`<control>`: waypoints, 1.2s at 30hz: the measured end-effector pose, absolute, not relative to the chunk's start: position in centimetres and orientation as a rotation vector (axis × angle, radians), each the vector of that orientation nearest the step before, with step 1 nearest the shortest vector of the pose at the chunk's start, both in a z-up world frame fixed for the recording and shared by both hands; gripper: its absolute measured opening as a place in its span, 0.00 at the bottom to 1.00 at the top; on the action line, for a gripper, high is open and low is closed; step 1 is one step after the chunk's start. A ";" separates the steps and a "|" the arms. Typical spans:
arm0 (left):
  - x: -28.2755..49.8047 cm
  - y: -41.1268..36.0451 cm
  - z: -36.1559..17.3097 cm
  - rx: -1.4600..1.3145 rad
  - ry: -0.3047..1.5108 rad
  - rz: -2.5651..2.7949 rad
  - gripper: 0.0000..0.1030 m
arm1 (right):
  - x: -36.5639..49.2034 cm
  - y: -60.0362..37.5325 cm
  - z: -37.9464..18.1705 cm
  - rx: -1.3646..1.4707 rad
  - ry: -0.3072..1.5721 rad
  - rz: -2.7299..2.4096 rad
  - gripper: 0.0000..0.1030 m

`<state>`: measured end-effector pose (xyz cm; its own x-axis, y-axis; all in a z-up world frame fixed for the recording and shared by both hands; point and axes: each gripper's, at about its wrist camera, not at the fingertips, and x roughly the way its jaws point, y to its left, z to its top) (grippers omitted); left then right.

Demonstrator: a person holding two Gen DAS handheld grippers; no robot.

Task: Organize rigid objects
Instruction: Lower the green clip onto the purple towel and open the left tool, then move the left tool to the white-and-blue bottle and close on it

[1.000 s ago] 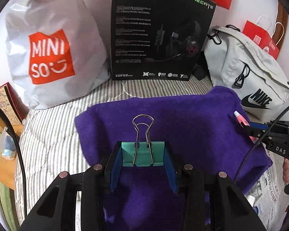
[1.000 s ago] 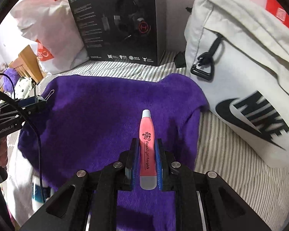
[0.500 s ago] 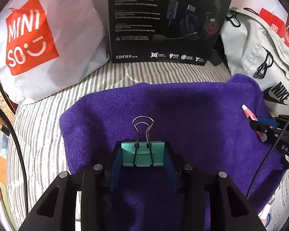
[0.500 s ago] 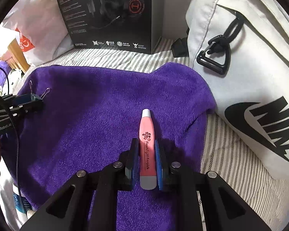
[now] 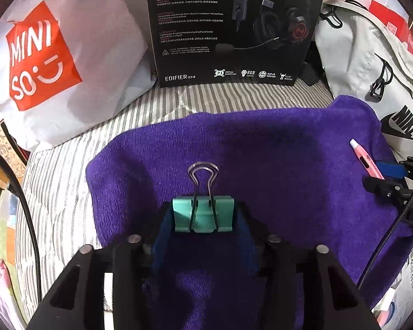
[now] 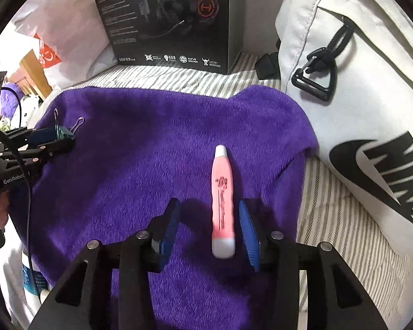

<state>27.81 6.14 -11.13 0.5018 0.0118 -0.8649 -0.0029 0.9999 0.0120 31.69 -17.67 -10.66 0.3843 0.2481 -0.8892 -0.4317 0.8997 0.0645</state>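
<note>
My left gripper (image 5: 203,217) is shut on a teal binder clip (image 5: 203,214) with wire handles pointing forward, held just above the purple towel (image 5: 275,159). It also shows at the left of the right wrist view (image 6: 59,137). My right gripper (image 6: 209,228) is open. A pink pen-shaped tube (image 6: 222,203) with white ends lies on the towel (image 6: 140,148) between the jaws, close to the right blue pad (image 6: 249,233). The tube also shows at the right of the left wrist view (image 5: 364,159).
A black headset box (image 5: 234,27) stands behind the towel. A white Miniso bag (image 5: 55,60) is at the back left, a grey Nike bag (image 6: 358,96) on the right. Striped bedding (image 5: 55,178) surrounds the towel. Newspaper (image 5: 407,288) lies front right.
My right gripper has opened and let go of the pink tube, which now lies on the towel. Both grippers have moved forward and lower. The left still holds the clip.
</note>
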 end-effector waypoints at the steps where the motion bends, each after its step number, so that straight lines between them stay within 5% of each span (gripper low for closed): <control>1: 27.6 6.1 -11.2 0.010 1.046 0.010 0.53 | 31.4 -17.8 -10.6 -0.183 1.096 0.431 0.43; 3: 27.1 5.7 -11.3 0.021 1.051 0.018 0.60 | 30.7 -18.1 -10.2 -0.165 1.095 0.422 0.43; 24: 15.3 3.5 -6.5 -0.038 0.986 0.019 0.60 | 16.2 -21.8 -4.3 -0.067 0.990 0.349 0.51; 36: 10.3 1.1 -8.5 -0.107 1.051 -0.016 0.60 | 9.6 -23.1 -5.3 -0.028 1.002 0.351 0.55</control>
<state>10.34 1.09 -8.50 0.4971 -0.0640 -0.8653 -0.0384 0.9947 -0.0957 9.57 -23.14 -5.33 0.4871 0.2754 -0.8288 -0.3011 0.9438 0.1366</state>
